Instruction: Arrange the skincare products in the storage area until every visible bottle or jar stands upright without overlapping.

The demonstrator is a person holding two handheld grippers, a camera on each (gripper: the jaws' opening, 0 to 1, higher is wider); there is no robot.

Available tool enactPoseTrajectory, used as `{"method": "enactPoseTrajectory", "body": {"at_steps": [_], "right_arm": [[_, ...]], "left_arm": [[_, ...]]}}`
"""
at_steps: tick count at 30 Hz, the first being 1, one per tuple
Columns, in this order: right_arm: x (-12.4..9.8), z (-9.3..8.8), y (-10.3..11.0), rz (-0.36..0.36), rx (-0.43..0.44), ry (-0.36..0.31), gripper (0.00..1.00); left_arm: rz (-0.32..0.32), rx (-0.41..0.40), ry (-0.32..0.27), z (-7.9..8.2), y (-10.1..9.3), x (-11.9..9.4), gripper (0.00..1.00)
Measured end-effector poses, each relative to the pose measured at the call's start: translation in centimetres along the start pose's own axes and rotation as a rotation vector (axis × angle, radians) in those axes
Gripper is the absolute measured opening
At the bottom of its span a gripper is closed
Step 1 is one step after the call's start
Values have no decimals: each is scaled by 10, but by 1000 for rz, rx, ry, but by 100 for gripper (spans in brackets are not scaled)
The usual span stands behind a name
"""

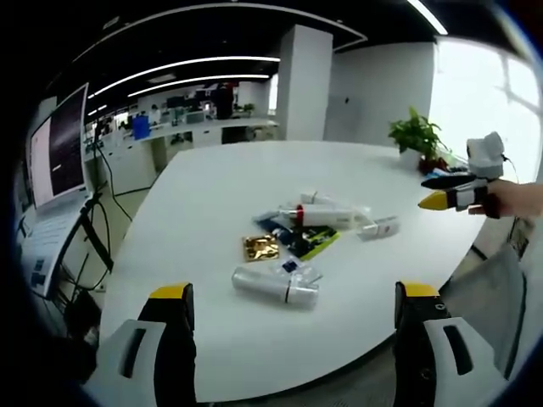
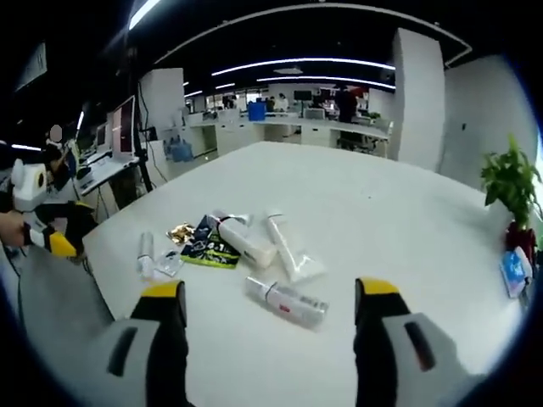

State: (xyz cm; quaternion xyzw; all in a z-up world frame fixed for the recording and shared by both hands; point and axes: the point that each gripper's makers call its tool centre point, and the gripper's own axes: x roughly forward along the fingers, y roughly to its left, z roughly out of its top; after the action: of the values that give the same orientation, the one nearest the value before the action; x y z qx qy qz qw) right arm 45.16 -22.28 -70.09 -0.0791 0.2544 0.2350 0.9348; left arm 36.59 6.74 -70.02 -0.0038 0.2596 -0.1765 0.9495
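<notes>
Skincare products lie in a loose heap on the white table [image 1: 212, 186]. Nearest in the left gripper view is a white bottle [image 1: 273, 286] on its side, then a gold sachet [image 1: 260, 247], a dark packet [image 1: 299, 239], a red-capped white tube [image 1: 321, 216] and a small tube [image 1: 379, 226]. My left gripper [image 1: 293, 292] hovers open short of the table's near edge. In the right gripper view a red-labelled bottle [image 2: 287, 301] lies nearest, behind it a clear tube [image 2: 288, 246], a white bottle [image 2: 246, 240] and a small bottle [image 2: 146, 253]. My right gripper [image 2: 271, 290] is open above the table [image 2: 382, 203].
A potted plant [image 1: 416, 136] stands at the table's far side, shown at right as plant [image 2: 509, 182], with a blue item [image 2: 513, 267] beside it. A monitor on a stand [image 1: 59, 144] is off the table's left. The right gripper [image 1: 454, 191], held by a hand, hangs over the right edge.
</notes>
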Motion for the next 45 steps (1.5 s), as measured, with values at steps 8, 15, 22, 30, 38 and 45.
{"method": "enactPoseTrajectory", "body": {"at_steps": [8, 15, 22, 30, 38, 45], "right_arm": [[14, 5, 1, 53, -44, 29, 81], [33, 13, 1, 102, -86, 58, 78], [50, 9, 5, 151, -197, 139, 74], [67, 10, -3, 177, -181, 154, 65], [93, 9, -4, 242, -312, 189, 59], [111, 8, 8, 330, -388, 244, 53]], "left_arm": [[8, -12, -4, 0, 4, 0, 96], [14, -18, -7, -1, 7, 0, 96], [18, -26, -5, -1, 9, 0, 95], [24, -39, -5, -1, 10, 0, 95], [21, -44, 0, -2, 10, 1, 95], [26, -50, 1, -5, 14, 1, 95]]}}
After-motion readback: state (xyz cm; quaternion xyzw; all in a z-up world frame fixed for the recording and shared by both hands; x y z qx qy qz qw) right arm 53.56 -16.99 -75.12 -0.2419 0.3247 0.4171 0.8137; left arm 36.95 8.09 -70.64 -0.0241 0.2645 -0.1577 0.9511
